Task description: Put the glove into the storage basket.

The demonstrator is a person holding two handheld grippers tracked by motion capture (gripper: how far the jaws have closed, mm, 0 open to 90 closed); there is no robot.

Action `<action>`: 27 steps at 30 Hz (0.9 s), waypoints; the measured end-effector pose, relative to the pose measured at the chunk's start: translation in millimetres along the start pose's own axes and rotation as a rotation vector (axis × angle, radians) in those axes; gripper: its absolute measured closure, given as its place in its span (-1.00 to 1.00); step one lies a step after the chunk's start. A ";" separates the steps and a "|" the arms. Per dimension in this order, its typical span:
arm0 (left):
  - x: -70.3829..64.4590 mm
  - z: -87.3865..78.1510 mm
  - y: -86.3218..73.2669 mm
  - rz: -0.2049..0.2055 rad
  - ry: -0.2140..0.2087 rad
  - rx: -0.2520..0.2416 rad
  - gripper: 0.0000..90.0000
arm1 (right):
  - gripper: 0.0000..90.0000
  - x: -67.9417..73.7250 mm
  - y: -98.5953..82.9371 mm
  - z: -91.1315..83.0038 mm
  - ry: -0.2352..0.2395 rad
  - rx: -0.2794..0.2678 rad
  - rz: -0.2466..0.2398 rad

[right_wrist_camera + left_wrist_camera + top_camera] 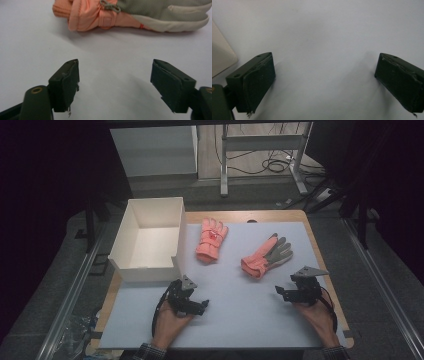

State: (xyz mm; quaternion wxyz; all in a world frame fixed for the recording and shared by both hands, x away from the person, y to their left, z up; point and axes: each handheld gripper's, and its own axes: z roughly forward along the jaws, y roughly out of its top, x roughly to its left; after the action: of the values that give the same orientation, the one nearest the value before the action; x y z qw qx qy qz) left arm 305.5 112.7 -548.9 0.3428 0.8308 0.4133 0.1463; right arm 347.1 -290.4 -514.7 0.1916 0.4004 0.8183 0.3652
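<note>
The grey-palmed pink glove (266,255) is laid just ahead of the right gripper (292,292), cuff nearest, its long side slanting away. Both the right and left gripper (192,305) are held open, empty.

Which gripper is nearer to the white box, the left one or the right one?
Left. The left gripper sits just in front of the white box, near its front corner. The right gripper is across the table, in front of the pink-and-grey glove.

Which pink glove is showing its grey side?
The right-hand glove, nearest the right tongs. Its palm and fingers show grey, while the glove beside the box is pink all over.
</note>
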 end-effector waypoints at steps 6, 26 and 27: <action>0.1 0.0 0.0 0.000 0.000 0.000 -0.93 | -0.35 -2.7 12.2 -2.8 0.008 -0.016 -0.006; 0.3 0.0 0.1 0.003 0.000 0.001 -0.93 | -0.02 -12.9 58.6 19.1 0.029 -0.042 -0.012; 0.3 0.0 0.1 0.003 0.000 0.001 -0.93 | -0.02 -12.9 58.6 19.1 0.029 -0.042 -0.012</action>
State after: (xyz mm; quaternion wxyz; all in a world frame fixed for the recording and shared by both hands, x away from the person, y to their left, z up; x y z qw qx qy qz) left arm 305.8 112.9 -548.8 0.3423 0.8316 0.4121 0.1465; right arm 396.7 -268.1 -483.0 0.1899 0.3861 0.8155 0.3869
